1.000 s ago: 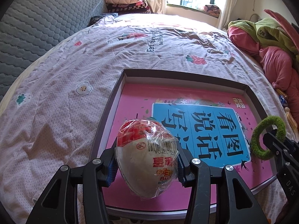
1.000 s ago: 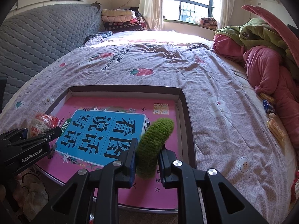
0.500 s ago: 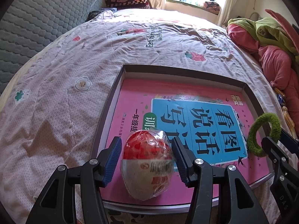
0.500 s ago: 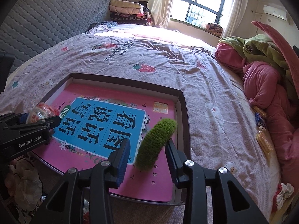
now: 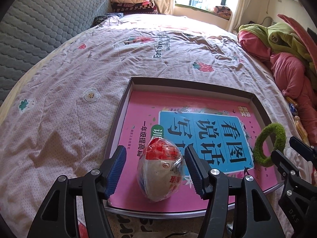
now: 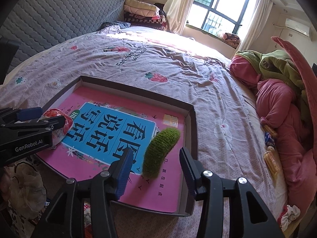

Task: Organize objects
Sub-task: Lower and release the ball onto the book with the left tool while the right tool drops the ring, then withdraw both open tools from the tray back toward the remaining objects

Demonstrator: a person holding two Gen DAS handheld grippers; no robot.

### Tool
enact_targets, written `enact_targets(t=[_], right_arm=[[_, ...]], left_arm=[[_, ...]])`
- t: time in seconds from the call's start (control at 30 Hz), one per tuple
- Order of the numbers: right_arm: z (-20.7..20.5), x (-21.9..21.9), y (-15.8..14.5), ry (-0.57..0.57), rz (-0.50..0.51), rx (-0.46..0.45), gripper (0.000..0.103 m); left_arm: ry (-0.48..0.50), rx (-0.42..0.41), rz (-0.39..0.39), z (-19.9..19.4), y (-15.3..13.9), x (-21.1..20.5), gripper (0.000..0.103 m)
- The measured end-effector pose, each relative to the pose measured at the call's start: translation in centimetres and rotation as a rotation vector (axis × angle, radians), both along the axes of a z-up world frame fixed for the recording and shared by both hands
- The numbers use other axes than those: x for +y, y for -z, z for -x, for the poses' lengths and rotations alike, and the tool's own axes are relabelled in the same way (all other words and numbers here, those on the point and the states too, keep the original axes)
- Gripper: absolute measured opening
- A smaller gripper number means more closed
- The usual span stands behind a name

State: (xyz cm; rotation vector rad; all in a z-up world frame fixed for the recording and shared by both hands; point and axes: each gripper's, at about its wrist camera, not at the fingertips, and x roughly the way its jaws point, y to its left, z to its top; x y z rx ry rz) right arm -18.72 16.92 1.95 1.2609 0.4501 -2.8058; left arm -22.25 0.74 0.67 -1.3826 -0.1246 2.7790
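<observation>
Fingers of the left gripper (image 5: 155, 173) stand spread, released around the wrapped egg (image 5: 160, 169) lying on the pink book (image 5: 150, 115) in the tray (image 5: 198, 83); draw straight back. The right gripper (image 6: 155, 171), also spread, flanks the green ring (image 6: 160, 151): retreat without snagging it.

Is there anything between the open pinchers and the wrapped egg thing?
Nothing visible. The wrapped egg lies on the pink book in the tray, in the open gap of the left hand-held gripper, with neither pad touching it.
</observation>
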Motion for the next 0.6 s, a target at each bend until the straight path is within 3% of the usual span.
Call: enact_targets(t=[0.3, 0.6], right_arm=[[-0.1, 1.3, 0.3, -0.001, 0.046, -0.051, 0.049], [-0.4, 0.4, -1.1, -0.018, 0.031, -0.007, 0.049]], left_arm=[[0.031, 0.010, -0.014, -0.4, -0.6, 0.5, 0.063], [0.021, 0.025, -0.022, -0.7, -1.2, -0.1, 0.063]])
